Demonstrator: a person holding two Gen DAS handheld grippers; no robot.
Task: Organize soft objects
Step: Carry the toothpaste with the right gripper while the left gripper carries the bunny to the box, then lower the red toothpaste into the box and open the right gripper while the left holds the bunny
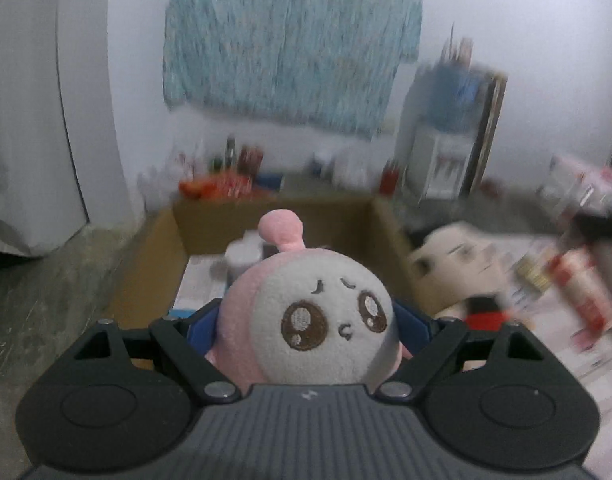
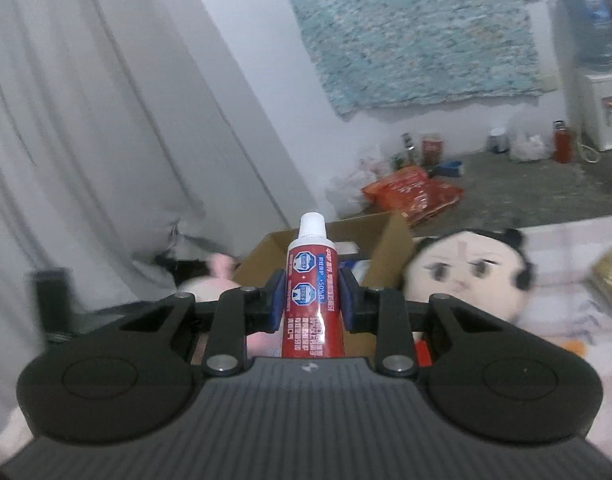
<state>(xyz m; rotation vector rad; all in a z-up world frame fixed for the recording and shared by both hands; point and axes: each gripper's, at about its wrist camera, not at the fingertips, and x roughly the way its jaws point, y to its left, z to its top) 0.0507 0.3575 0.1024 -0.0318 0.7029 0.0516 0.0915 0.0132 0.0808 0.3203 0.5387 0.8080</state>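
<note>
cardboard box (image 1: 210,220) open, boxes inside, pink plush (image 1: 317,320) held above

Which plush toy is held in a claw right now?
The pink toy, clamped in the left claw. The black-haired doll lies free beside the box.

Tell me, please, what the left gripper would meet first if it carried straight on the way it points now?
Probably the open cardboard box. The left gripper, shut on the pink plush toy, points down toward the box's inside, so the plush would likely reach the box floor or its contents first. Depth is blurred, so this is a guess.
</note>
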